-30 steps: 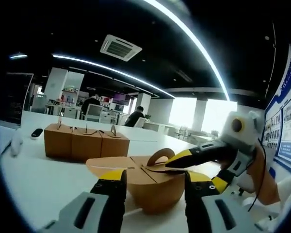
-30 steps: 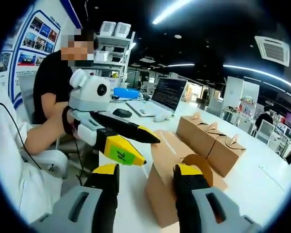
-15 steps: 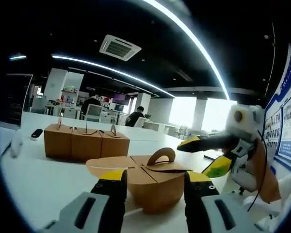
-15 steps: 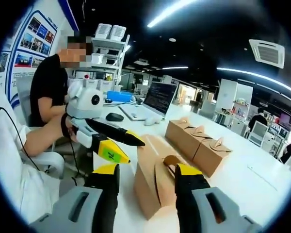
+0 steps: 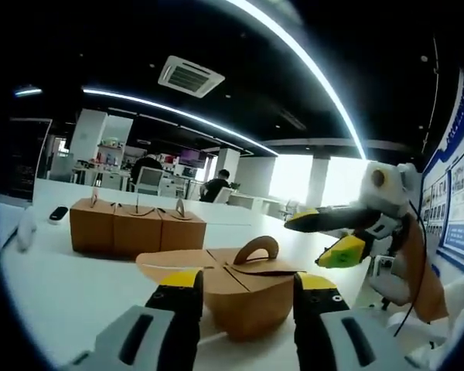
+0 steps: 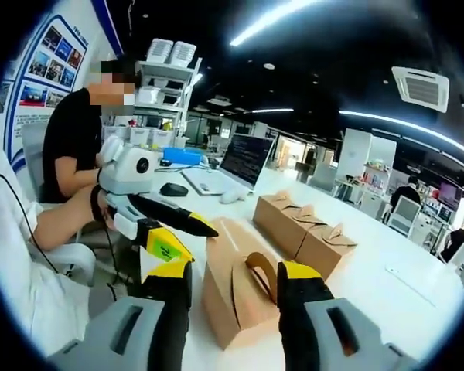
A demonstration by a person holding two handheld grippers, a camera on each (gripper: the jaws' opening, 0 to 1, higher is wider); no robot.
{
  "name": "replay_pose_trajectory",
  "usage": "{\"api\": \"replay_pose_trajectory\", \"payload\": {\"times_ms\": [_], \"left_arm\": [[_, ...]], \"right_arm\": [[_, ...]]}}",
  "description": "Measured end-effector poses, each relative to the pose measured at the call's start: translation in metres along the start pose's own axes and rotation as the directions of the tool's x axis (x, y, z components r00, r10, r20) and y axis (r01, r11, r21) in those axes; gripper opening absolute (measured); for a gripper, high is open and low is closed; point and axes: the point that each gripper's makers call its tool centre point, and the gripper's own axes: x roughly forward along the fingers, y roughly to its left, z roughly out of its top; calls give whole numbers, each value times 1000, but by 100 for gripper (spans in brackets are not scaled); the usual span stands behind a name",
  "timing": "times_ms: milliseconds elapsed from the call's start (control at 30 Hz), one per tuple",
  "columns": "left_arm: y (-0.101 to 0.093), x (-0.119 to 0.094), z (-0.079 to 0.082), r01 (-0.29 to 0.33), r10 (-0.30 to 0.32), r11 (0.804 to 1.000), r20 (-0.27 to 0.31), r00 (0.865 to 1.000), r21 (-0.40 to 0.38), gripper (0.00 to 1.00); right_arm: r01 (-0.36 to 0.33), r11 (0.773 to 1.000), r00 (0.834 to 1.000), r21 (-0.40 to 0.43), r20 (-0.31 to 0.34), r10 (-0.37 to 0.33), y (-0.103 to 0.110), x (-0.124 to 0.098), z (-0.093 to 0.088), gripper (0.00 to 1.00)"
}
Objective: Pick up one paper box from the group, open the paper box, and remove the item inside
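A brown paper box with an arched carry handle (image 5: 243, 290) stands on the white table (image 5: 69, 290), set apart from the group and directly ahead of the left gripper (image 5: 243, 290), whose yellow-tipped jaws stand wide on either side of its body; whether they press the cardboard cannot be told. In the left gripper view the top flaps lie spread flat around the handle, so the box looks partly opened, its contents hidden. The right gripper (image 5: 325, 236) hangs beside and above the box's far edge, clear of the flaps, jaws parted and holding nothing. In the right gripper view the same box (image 6: 236, 290) runs lengthwise away from the camera, handle upright along that line. Judged from here, the left gripper steadies while the right is the freer one to reach down into the top. Behind, a row of three closed brown paper boxes (image 5: 135, 228) sits well apart. An open laptop (image 6: 228, 166), a black mouse (image 6: 174, 189) and a seated person in a black shirt (image 6: 73, 151) occupy the table's other end, none in the way.
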Motion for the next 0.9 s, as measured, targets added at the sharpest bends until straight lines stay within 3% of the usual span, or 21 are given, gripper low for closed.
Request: {"api": "replay_pose_trajectory", "payload": {"times_ms": [367, 767, 900], "left_arm": [[3, 1, -2, -3, 3, 1000, -7, 1000, 5, 46], [2, 1, -3, 0, 0, 1000, -11, 1000, 1, 45], [3, 1, -4, -1, 1, 1000, -16, 1000, 2, 45]], "right_arm": [[69, 979, 991, -191, -98, -89, 2, 8, -12, 38], [87, 917, 975, -390, -157, -159, -1, 17, -10, 32], [83, 903, 971, -422, -170, -169, -1, 20, -11, 30]]}}
